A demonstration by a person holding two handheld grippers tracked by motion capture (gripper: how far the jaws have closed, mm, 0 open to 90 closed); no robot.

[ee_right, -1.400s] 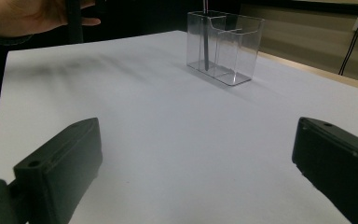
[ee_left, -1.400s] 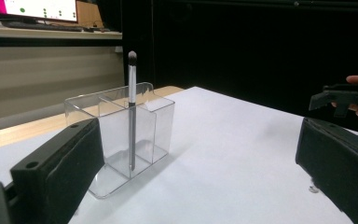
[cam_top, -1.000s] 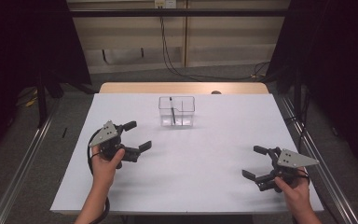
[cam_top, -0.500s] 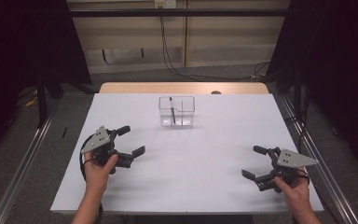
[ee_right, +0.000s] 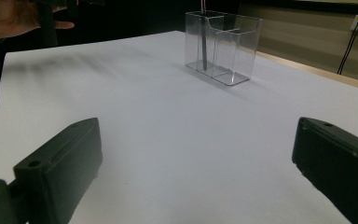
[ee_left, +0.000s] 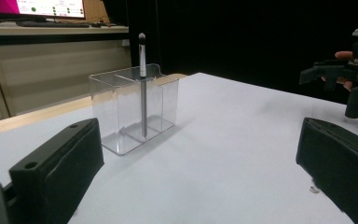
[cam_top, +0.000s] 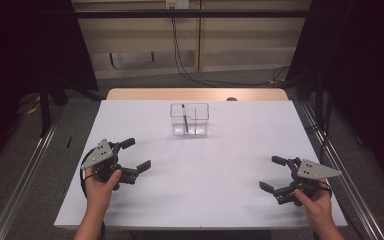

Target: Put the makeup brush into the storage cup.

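Left gripper (cam_top: pixel 134 154) low over table (cam_top: pixel 220 165), fingers wide apart, empty — right gripper (cam_top: pixel 275 173) likewise; pen (cam_top: pixel 184 118) upright in clear holder (cam_top: pixel 190 120).

Left hand-held gripper (cam_top: pixel 133 155), right hand-held gripper (cam_top: pixel 275 173): black jaws, grey three-cornered top plates, black cables

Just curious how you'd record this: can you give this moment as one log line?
left gripper: open, holds nothing | right gripper: open, holds nothing | pen: upright in clear two-compartment holder | white table
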